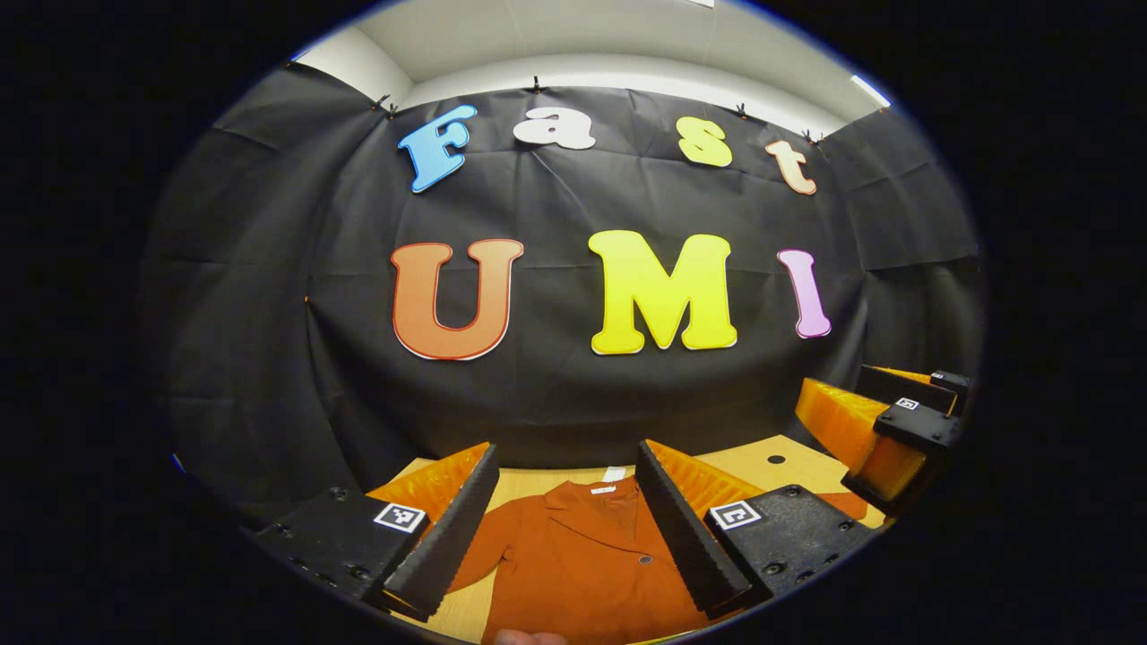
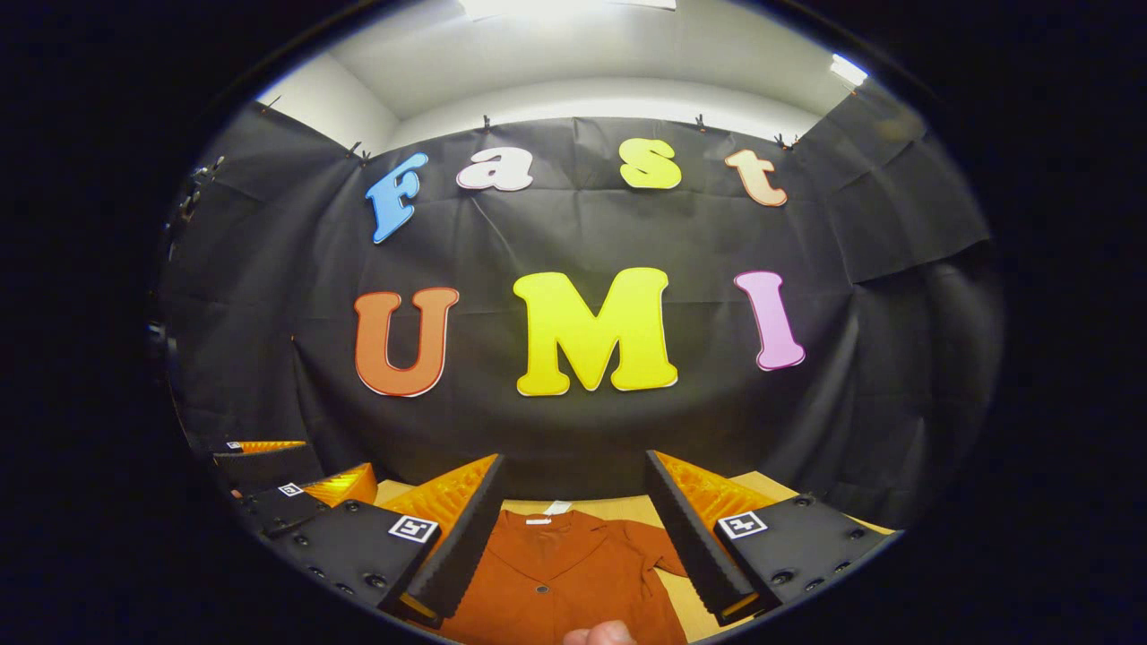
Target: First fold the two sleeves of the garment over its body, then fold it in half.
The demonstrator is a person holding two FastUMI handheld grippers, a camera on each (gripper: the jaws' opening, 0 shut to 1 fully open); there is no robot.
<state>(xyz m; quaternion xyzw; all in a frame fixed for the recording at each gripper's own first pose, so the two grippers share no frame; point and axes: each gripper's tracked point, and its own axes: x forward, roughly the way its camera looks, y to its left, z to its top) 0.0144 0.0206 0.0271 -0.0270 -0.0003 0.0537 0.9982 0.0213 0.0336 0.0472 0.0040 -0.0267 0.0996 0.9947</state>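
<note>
A rust-orange collared garment [image 1: 582, 555] lies flat on the wooden table [image 1: 762, 461], collar and white label toward the back wall, one button showing. My left gripper [image 1: 566, 528] hovers above it, open, nothing between its fingers. One sleeve stretches off to the left behind a finger. In the right gripper view the same garment [image 2: 551, 578] lies below my right gripper [image 2: 575, 537], also open and holding nothing. A sleeve [image 2: 657, 548] sticks out to the right of the body. The right gripper [image 1: 887, 430] shows at the right of the left gripper view, and the left gripper [image 2: 296, 497] at the left of the right gripper view.
The black cloth wall stands close behind the table's far edge. A small dark hole [image 1: 776, 459] marks the table top to the right of the garment. A bit of a hand [image 2: 600, 634] shows at the bottom edge.
</note>
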